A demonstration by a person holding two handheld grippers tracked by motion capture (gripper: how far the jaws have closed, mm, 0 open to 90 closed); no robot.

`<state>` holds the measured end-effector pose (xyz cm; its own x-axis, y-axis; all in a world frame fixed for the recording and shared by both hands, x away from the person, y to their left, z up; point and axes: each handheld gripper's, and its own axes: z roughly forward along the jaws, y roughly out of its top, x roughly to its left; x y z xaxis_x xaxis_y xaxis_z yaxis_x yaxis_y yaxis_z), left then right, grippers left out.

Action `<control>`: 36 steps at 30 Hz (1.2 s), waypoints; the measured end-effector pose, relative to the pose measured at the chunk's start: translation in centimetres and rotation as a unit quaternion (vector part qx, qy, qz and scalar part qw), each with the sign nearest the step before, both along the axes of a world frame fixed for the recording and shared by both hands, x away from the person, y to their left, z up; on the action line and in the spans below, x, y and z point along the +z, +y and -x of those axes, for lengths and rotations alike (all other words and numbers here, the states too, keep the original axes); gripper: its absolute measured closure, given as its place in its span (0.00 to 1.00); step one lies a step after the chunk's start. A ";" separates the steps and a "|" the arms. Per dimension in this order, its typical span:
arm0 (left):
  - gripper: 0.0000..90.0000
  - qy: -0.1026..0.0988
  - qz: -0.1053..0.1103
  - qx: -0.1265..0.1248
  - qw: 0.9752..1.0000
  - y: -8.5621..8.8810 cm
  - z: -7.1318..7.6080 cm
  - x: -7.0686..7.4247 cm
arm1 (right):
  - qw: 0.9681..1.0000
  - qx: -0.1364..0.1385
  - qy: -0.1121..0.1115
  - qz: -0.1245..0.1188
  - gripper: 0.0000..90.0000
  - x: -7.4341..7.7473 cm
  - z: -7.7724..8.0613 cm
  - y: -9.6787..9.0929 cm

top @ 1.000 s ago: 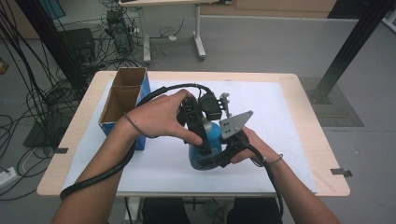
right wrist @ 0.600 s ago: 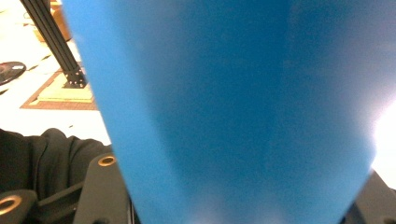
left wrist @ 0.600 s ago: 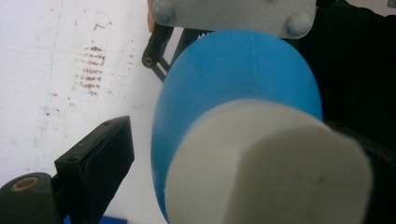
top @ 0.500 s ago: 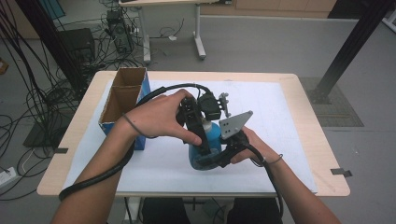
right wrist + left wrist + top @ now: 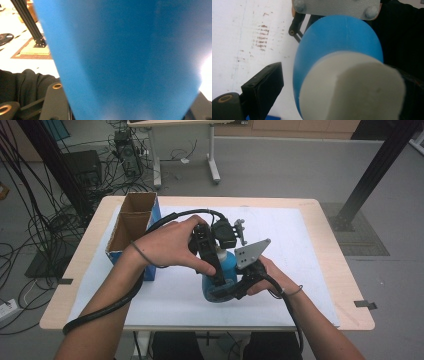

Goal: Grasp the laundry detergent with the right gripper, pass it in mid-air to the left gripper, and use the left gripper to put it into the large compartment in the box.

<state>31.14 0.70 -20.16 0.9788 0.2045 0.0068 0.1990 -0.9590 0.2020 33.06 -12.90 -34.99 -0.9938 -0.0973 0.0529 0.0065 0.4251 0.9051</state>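
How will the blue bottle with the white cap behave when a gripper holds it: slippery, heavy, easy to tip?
The blue bottle looks smooth and rounded, so it may slip or twist between flat jaws. Its plastic-looking body is probably fairly stiff and light, though its fill cannot be seen. The white cap narrows the top, and upright on the table it might tip.

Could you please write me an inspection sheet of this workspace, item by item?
Surface: table under a white sheet, faint brown marks.
Job's things: blue bottle with a white cap, upright near the front centre.
Clutter: open cardboard box at the left edge.
Grippers: right gripper shut on the bottle's body; left gripper over the cap, one jaw standing clear of it, so open.
Cables: one trails from each gripper; more lie on the floor at left.
Surroundings: another table's legs behind, a black post at right.
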 end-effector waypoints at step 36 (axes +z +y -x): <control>0.10 -0.001 -0.005 0.000 1.000 -0.1 0.0 0.1 | 1.000 -0.001 -0.003 0.000 0.46 -0.1 -0.1 0.1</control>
